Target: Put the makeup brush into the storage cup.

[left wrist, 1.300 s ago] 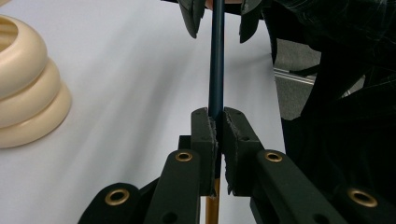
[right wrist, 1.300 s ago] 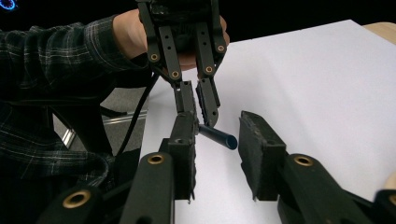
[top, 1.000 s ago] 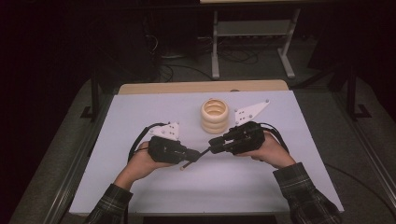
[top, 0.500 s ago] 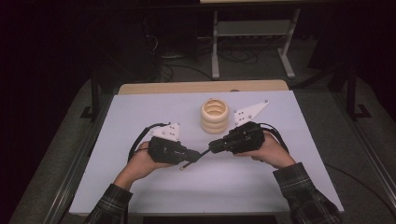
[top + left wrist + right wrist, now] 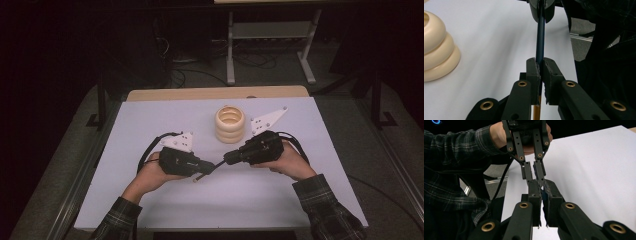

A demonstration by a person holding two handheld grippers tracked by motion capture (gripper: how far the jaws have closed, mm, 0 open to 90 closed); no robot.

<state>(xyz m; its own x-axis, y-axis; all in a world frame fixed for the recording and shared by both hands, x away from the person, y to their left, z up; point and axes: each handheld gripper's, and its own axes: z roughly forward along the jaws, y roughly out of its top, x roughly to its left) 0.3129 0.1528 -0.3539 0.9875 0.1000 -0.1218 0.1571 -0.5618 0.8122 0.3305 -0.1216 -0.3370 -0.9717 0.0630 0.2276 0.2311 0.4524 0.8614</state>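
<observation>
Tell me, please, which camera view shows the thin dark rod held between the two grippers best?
The left gripper view: the rod runs lengthwise from its fingers to the right gripper. The high view shows a short sliver; the right gripper view, a blue bit between fingers.

Left gripper, right gripper: both clamped, tip-to-tip.

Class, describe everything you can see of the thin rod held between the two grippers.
The rod is thin, straight, dark blue along its shaft, with an orange-tan end below the left gripper. It spans level above the white table, clamped at one end by the left gripper and at the other by the right gripper. Its material is unclear.
</observation>
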